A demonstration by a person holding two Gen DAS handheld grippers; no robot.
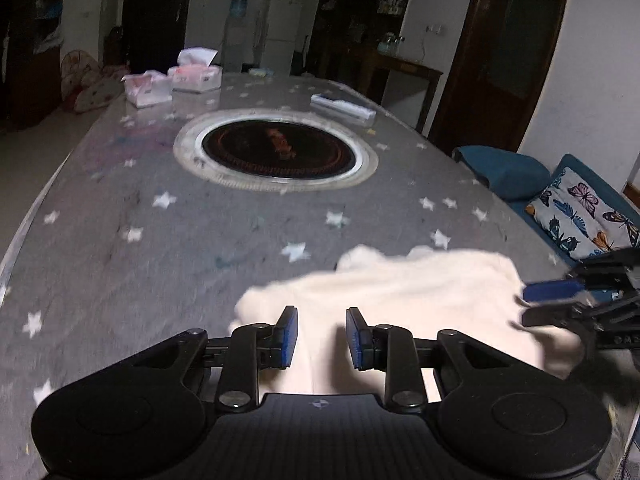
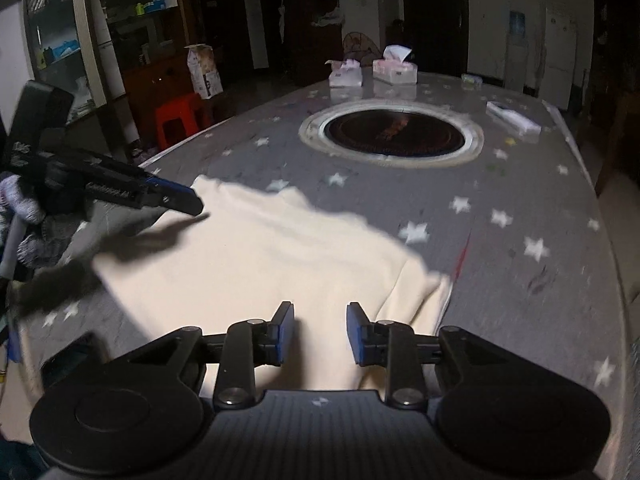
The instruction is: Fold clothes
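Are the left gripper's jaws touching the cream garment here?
Cannot tell. In the left wrist view the left gripper has open jaws over the cream garment; the right wrist view shows its tip near the cloth's edge, blurred, with no plain contact or gap.

One cream garment (image 1: 404, 300), two tissue boxes (image 1: 196, 76), one built-in hob (image 1: 278, 148)
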